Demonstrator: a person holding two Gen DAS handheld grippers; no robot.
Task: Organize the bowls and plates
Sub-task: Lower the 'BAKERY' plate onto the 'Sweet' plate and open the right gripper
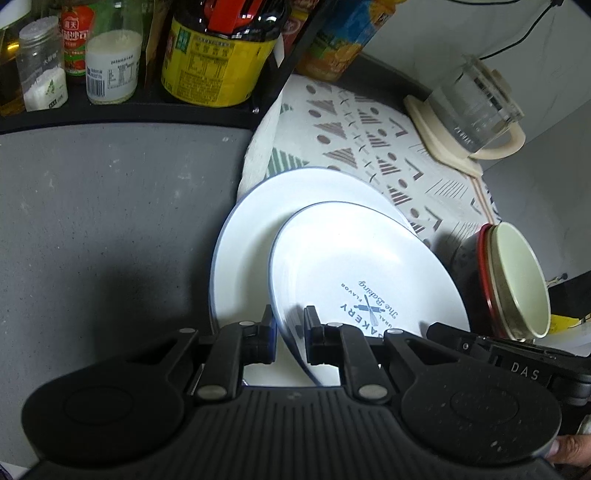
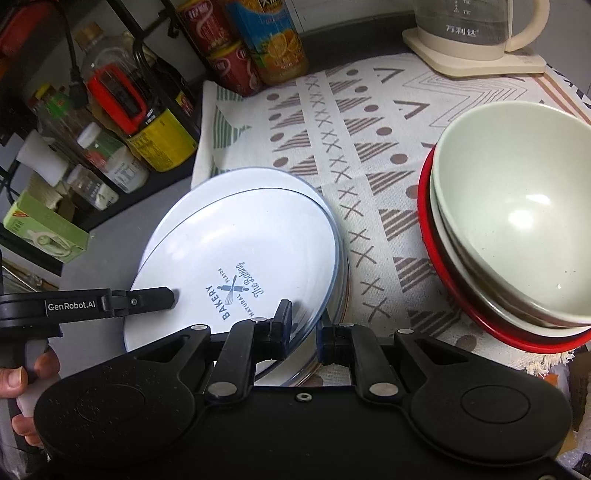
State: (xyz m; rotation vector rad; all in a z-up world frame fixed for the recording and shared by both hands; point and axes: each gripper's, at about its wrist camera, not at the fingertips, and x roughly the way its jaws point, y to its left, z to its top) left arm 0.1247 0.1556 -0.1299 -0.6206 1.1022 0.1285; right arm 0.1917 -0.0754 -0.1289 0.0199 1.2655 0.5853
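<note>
You have the printed plate (image 2: pixel 236 258) by both edges, tilted above a plain white plate (image 1: pixel 251 221) that lies flat where the grey tabletop (image 1: pixel 110 206) meets the patterned cloth (image 2: pixel 332 122). Your left gripper (image 1: pixel 290 334) has its fingers drawn in around the near rim, one on each face, with only a narrow gap between them, so it looks clamped on. Your right gripper (image 2: pixel 304 330) straddles the rim on the opposite side, its fingers close together too, though whether they press the rim or just bracket it is hard to tell. To finish the stack well, level the printed plate, centre it over the one below, and lower both sides together so neither edge drops first; release only once it rests flat, and slide the fingers outward rather than up so nothing lifts. Mind the rim slipping, since glazed ware gives little grip. Both plates are empty. Near them on the cloth, a pale green bowl (image 2: pixel 517 206) is nested in others above a red-rimmed one (image 2: pixel 428 229), and nothing is in it. Further back, a glass kettle (image 2: pixel 476 22) sits on its cream base; whether it holds water cannot be made out. Bottles and jars (image 1: pixel 110 66) fill the rack behind.
</note>
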